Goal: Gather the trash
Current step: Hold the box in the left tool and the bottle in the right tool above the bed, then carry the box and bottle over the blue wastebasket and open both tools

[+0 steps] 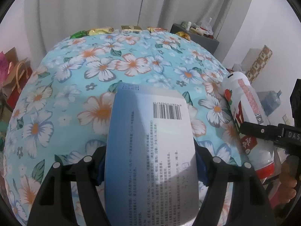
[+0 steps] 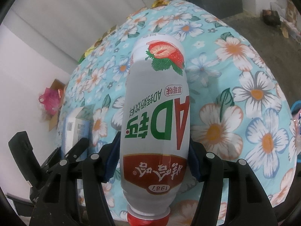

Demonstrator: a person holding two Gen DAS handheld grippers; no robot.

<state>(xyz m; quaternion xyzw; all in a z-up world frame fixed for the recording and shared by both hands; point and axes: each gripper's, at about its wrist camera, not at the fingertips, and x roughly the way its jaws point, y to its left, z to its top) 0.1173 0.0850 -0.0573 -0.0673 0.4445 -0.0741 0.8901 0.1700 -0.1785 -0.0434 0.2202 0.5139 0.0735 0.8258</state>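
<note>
Flowered cloth in light blue, with white and orange blossoms, covers the desk (image 1: 79,86) under both tools. Nearest in the left wrist view, the left tool (image 1: 150,167) is pinching a white and blue carton (image 1: 150,141): its blue pads press on the two long sides, and the carton points away from the camera, with a barcode and small printed text on the upper face. Its far end seems to be just above the cloth or on it; I cannot tell which. In the right wrist view, the right tool (image 2: 152,162) is pinching a white plastic bottle (image 2: 156,101) at its lower red band, the pads on both sides of it. The bottle has a red cap near the camera, green and red letters, and a strawberry picture at the far end, so its bottom points away. In the left wrist view the same bottle is at the right side, beside the carton, and one black finger of the right tool lies across it. Farther away, along the far edge of the desk, several shiny snack wrappers (image 1: 99,31) lie in gold and green. Behind the desk hangs a pale curtain (image 1: 90,5), and to the right of it a dark cabinet (image 1: 199,37) carries small things.
</note>
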